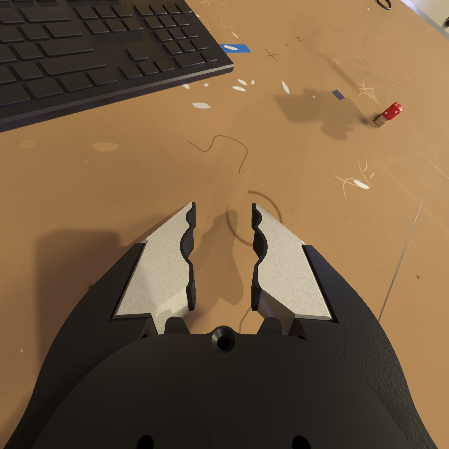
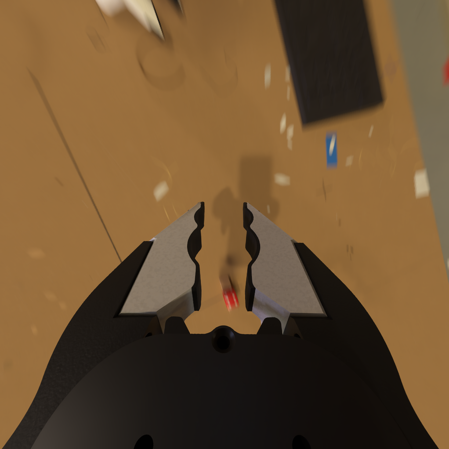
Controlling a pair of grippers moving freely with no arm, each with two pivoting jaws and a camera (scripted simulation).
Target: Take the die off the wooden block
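A red die [image 1: 392, 110] with white pips sits on a small wooden block [image 1: 379, 121] far to the right in the left wrist view. My left gripper [image 1: 223, 204] is open and empty, low over the brown table, well short and left of the die. In the blurred right wrist view the red die [image 2: 230, 301] shows below, between the bases of the fingers, with the block [image 2: 224, 283] just beyond it. My right gripper [image 2: 223, 204] is open and empty above them.
A black keyboard [image 1: 97, 48] fills the upper left of the left wrist view and shows as a dark slab [image 2: 330, 60] in the right wrist view. Blue tape [image 1: 235, 48] lies by its corner. The brown table [image 1: 145, 170] has scratches and paint flecks.
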